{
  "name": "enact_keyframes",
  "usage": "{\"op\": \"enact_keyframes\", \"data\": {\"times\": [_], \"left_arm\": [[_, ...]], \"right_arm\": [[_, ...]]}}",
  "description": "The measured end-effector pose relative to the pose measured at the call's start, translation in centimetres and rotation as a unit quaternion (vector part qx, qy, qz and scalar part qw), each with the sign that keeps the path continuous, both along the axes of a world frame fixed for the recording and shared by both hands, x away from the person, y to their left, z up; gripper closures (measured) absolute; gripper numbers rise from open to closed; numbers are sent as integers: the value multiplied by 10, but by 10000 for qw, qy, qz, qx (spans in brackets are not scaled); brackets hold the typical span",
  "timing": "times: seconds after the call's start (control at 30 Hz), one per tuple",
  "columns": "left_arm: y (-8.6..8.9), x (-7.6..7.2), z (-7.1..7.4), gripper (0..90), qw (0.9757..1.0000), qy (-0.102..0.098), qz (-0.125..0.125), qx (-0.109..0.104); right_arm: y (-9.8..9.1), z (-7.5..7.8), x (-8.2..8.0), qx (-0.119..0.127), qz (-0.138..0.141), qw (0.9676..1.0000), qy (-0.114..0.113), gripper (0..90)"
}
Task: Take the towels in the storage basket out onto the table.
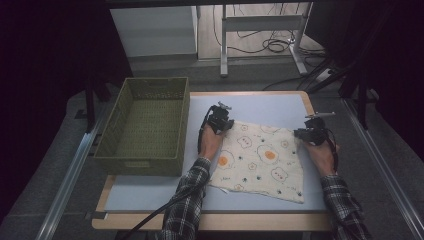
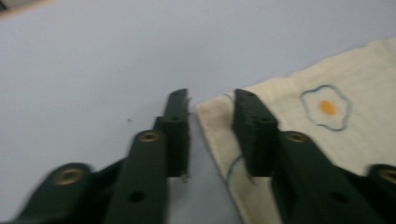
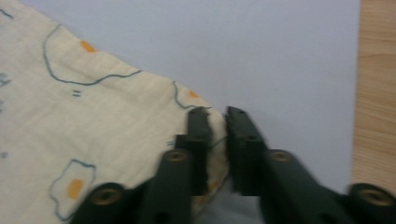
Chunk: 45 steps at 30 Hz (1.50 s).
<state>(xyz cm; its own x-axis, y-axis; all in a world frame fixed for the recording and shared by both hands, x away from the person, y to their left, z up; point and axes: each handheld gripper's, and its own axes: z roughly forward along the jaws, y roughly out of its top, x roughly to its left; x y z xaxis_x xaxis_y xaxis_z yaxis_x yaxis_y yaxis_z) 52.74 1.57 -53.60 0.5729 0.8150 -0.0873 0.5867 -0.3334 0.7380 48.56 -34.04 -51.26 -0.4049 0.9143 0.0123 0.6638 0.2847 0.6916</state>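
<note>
Cloth (image 1: 260, 157) lies flat, skewed; left gripper (image 1: 220, 120) spread astride 1 far corner, right gripper (image 1: 310, 132) pinching the other.

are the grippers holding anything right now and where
The right gripper pinches the egg-print cloth at its far right corner. The left gripper straddles the far left corner; its jaws show a gap and are not yet clamped.

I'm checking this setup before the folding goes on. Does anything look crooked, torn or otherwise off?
Only the cloth looks off: it lies askew on the blue mat, its edges at a slant to the mat's. No tear or spill shows. The left gripper and the right gripper are each at a far corner of it. The basket sits square.
</note>
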Motion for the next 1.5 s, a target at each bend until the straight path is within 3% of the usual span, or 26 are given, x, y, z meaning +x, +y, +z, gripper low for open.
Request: {"op": "enact_keyframes", "data": {"times": [0.03,0.07,0.1,0.13,0.2,0.3,0.33,0.37,0.4,0.53,0.6,0.73,0.83,0.97,1.2,1.3,1.5], "left_arm": [[0,0,0,831,10000,0,0,0],[-1,0,2,862,9999,60,-69,58],[-1,0,2,873,9999,60,-69,58],[-2,-1,5,878,9997,-18,-78,231],[3,-2,11,878,9997,-163,30,163],[11,-2,21,877,9995,-287,106,107],[16,-4,33,875,9986,-473,175,150],[16,-4,33,875,9986,-473,175,150],[23,-5,46,874,9977,-626,238,106],[27,-14,60,869,9967,-780,221,96],[27,-18,60,868,9964,-816,199,119],[32,-41,57,866,9962,-850,143,-96],[32,-55,51,865,9960,-888,83,9],[32,-69,47,864,9959,-907,-36,-54],[30,-104,35,862,9951,-938,-298,25],[32,-112,33,861,9950,-940,-335,-42],[39,-142,28,861,9939,-958,-493,-253]], "right_arm": [[0,0,0,0,0,10000,0,848],[4,1,1,-106,18,9999,22,873],[4,1,1,-106,18,9999,22,873],[7,4,2,-259,35,9997,20,878],[8,9,4,-313,61,9994,-101,878],[6,21,5,-154,25,9994,-308,878],[6,26,6,-122,20,9992,-390,878],[6,32,6,-83,27,9988,-488,878],[6,38,6,-27,36,9983,-587,878],[11,56,5,204,116,9968,-769,877],[13,57,3,167,165,9968,-760,876],[10,52,-13,321,306,9968,-660,874],[8,47,-26,343,390,9969,-588,874],[7,44,-40,322,520,9965,-574,873],[3,37,-77,338,777,9946,-604,872],[0,35,-87,422,788,9943,-588,871],[-7,28,-120,526,927,9926,-583,870]]}}
